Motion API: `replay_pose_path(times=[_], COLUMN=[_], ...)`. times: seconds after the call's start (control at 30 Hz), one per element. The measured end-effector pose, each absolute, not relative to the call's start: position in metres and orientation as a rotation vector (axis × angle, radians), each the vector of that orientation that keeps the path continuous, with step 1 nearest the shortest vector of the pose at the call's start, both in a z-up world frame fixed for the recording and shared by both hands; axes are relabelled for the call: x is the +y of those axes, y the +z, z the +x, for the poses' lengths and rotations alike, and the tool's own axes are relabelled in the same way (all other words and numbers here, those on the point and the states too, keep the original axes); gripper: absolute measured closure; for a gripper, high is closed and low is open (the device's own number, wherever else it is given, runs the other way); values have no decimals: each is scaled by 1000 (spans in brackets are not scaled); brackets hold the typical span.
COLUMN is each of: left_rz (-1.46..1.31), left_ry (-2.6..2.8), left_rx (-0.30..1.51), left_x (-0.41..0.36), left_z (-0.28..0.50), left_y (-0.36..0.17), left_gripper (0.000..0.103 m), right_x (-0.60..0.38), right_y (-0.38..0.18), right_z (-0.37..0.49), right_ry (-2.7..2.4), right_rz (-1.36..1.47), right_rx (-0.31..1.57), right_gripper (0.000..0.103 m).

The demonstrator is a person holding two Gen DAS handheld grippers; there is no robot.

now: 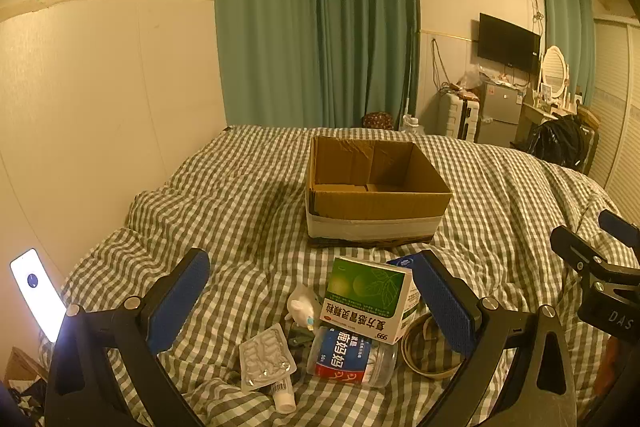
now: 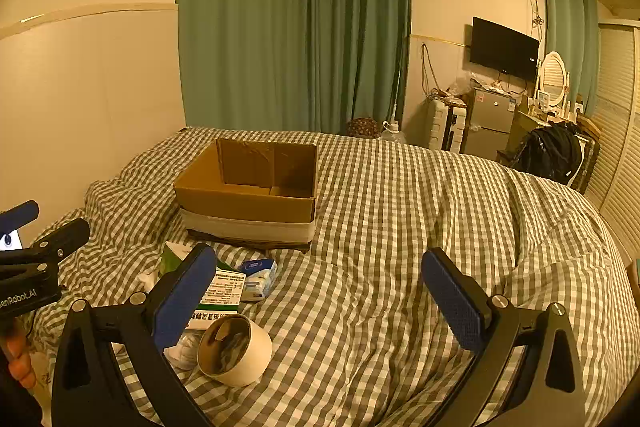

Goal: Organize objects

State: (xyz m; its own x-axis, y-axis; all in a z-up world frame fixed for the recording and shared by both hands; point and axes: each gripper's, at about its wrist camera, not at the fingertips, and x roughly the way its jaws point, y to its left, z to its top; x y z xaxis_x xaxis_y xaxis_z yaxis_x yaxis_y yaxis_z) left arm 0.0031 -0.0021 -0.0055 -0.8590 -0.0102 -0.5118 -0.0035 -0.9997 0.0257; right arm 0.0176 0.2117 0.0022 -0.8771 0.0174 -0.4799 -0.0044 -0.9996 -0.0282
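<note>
Left gripper (image 1: 310, 301) wide apart, nothing held, hovering over pile near bed's (image 1: 248, 195) front edge. Right gripper (image 2: 320, 291) likewise wide, nothing held. Medicine box (image 1: 366, 297) tops pile, leaning on bottle (image 1: 352, 357): probably light, stiff card, crushable; pinch across narrow sides. Cardboard box (image 1: 374, 205) beyond, mid-bed.

An open cardboard box (image 1: 376, 187) is sitting empty on the checked bed. Near it, a green-and-white medicine box (image 1: 368, 297) is leaning on a lying clear bottle (image 1: 352, 357), with a blister pack (image 1: 266, 357) lying left and a tape roll (image 2: 236, 349) lying right.
</note>
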Motion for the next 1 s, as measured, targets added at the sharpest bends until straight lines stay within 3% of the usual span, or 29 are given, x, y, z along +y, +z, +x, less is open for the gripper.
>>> replay_pose_path(times=[1.0], left_rz=[846], left_ry=[-2997], left_rx=[-19], left_x=[-12], left_z=[0], left_y=[-9], left_gripper=[0], right_x=[200], right_y=[-1], right_z=[19], right_ry=[3069], right_rz=[-795], right_rx=[-66], right_gripper=[0])
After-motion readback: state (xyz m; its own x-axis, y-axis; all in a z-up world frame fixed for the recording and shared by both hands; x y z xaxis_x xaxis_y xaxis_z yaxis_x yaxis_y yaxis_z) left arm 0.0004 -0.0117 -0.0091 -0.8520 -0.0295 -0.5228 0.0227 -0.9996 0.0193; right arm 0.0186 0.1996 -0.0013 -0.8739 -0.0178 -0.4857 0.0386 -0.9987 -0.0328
